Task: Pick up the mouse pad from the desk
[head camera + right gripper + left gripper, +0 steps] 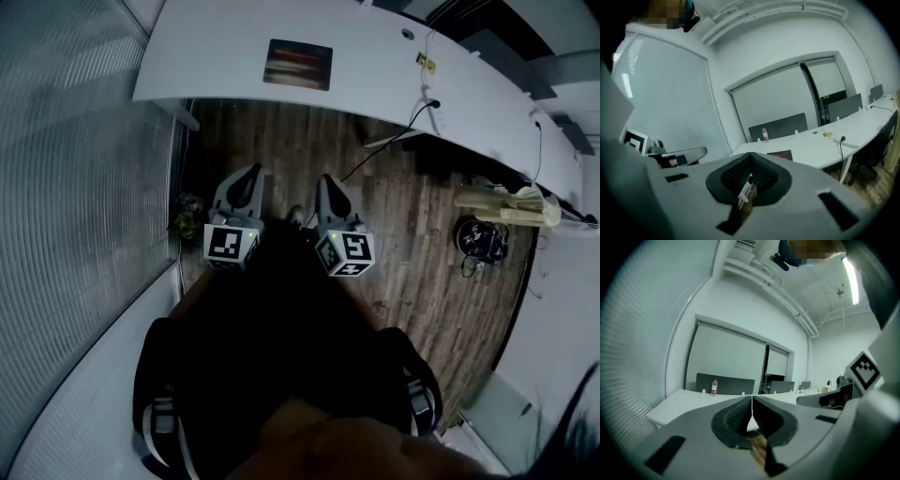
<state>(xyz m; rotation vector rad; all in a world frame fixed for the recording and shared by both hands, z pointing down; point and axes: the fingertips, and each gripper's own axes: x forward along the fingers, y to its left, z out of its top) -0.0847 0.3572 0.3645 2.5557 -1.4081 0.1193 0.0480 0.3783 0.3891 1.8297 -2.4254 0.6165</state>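
White bench noted well ahead of both tongs. Mouse pad seen lying flat on it, untouched. Left tongs and right tongs clenched empty, side by side. Approach, grasp and lift are judged outstanding.
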